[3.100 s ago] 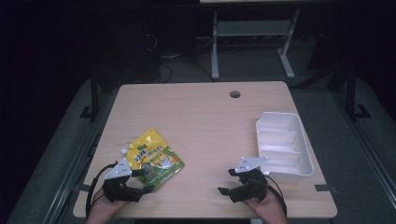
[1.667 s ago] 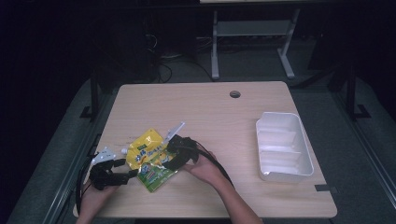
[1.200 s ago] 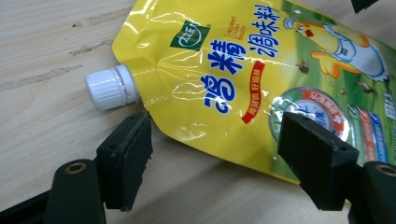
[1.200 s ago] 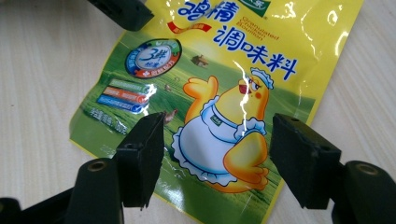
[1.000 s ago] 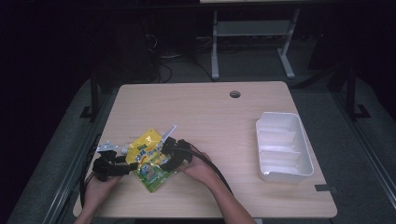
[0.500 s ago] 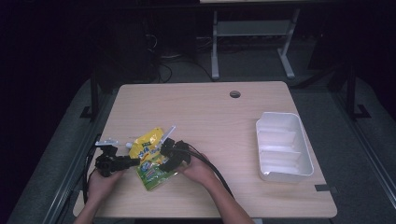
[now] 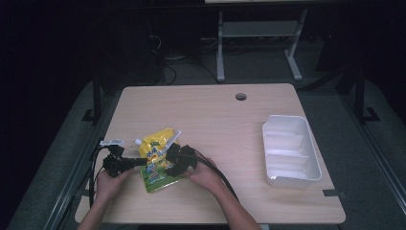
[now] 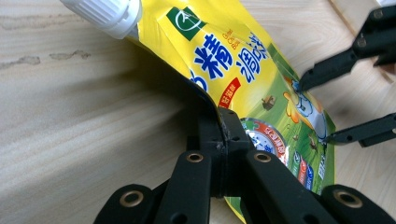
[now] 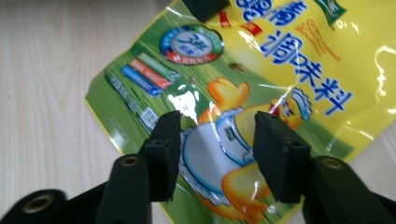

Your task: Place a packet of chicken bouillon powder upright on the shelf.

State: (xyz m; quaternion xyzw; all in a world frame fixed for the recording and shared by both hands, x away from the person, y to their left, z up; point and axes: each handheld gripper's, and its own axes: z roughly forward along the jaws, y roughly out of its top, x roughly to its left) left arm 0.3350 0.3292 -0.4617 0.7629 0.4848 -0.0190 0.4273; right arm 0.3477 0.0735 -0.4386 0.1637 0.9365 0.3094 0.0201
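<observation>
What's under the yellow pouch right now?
The yellow pouch lies on the bare wooden table; the left gripper pinches its edge. Whatever lies beneath its middle is covered.

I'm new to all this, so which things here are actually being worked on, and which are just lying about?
In use:
- yellow and green pouch
- left gripper, shut on the pouch's edge
- right gripper, jaws apart over the pouch

Lying about:
- white tray
- table
</observation>
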